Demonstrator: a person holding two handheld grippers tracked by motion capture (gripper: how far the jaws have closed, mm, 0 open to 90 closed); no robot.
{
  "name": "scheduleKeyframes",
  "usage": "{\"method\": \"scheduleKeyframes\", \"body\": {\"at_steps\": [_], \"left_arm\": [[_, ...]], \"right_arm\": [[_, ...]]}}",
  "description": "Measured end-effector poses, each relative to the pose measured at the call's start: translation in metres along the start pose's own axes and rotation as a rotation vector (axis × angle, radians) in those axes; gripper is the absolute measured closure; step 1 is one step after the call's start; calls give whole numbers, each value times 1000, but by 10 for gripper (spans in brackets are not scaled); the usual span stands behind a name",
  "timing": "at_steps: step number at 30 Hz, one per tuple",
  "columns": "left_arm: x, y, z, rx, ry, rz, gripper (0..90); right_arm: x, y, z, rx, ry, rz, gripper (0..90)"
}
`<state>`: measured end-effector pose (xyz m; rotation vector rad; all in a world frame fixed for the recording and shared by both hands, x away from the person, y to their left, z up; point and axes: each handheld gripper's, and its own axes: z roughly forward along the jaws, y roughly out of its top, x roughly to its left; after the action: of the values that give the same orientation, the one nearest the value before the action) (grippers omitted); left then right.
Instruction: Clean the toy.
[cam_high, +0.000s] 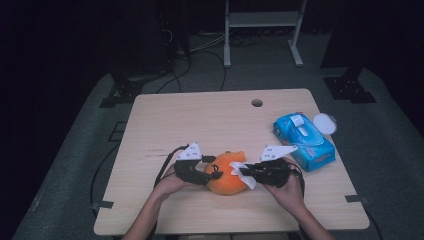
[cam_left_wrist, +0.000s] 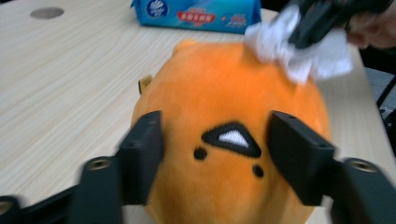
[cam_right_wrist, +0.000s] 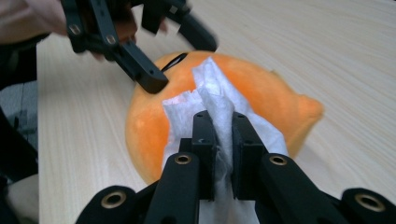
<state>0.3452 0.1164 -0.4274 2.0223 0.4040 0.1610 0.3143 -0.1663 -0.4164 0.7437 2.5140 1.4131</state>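
Observation:
An orange plush toy with a small stitched face lies on the wooden table near its front edge. My left gripper comes in from the left, and its two jaws press on either side of the toy's face. My right gripper is shut on a crumpled white tissue and holds it against the top of the toy. In the left gripper view the tissue rests on the toy's upper right side.
A blue pack of tissues lies to the right of the toy, with a round white lid behind it at the table's edge. A cable hole sits at the back of the table. Bare wood stretches left and behind.

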Motion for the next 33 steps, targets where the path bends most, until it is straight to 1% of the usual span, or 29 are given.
{"method": "scheduleKeyframes", "body": {"at_steps": [1, 2, 3, 4, 5, 6, 7, 8, 11, 13, 16, 19, 20, 22, 24, 25, 26, 28, 31, 33], "left_arm": [[-2, 3, 0, -33, -2, 11, 272], [-5, 5, 1, -52, -3, 17, 264], [-8, 7, 4, -52, -4, 25, 265], [-10, 8, 7, -29, -3, 42, 273], [-12, 7, 10, -4, 6, 60, 299], [-12, 5, 11, 3, 9, 52, 318], [-10, 3, 11, -1, 1, 25, 334], [-9, 2, 10, -2, -4, 13, 342], [-6, -1, 7, 6, -8, 11, 367], [-6, -3, 7, 0, -12, -1, 368], [-6, -3, 7, 4, -18, 6, 368], [-8, -3, 7, 7, -25, 16, 369], [-8, -3, 8, 6, -31, 20, 370], [-11, -3, 10, 10, -44, 29, 373], [-13, -3, 12, 17, -56, 39, 377], [-14, -2, 13, 21, -55, 43, 377], [-15, -2, 13, 25, -52, 42, 377], [-14, -2, 12, 28, -52, 38, 377], [-14, -3, 11, 24, -49, 35, 378], [-13, -3, 10, 27, -48, 35, 377]], "right_arm": [[2, 0, 1, 3, 4, -5, 813], [2, 0, 1, -2, 20, -1, 813], [3, 0, 1, -6, 40, 10, 813], [4, 1, 1, -9, 46, 8, 813], [6, 2, 1, -10, 47, 2, 813], [7, 3, 1, -13, 41, -4, 813], [7, 4, 1, -13, 33, -6, 813], [6, 3, 1, -17, 35, 2, 813], [-1, 0, 0, -24, 42, 27, 814], [-7, -3, -1, -23, 32, 45, 816], [-17, -9, -3, -18, 19, 84, 815], [-23, -11, -6, -10, -16, 105, 815], [-24, -11, -8, -19, -17, 113, 815], [-23, -8, -10, -47, -10, 112, 814], [-18, -2, -10, -69, -7, 94, 814], [-16, 1, -9, -72, -3, 89, 814], [-14, 2, -7, -72, 1, 79, 814], [-13, 0, -1, -53, 8, 78, 814], [-16, -6, 2, -38, 31, 109, 814], [-19, -9, 1, -35, 30, 124, 814]]}}
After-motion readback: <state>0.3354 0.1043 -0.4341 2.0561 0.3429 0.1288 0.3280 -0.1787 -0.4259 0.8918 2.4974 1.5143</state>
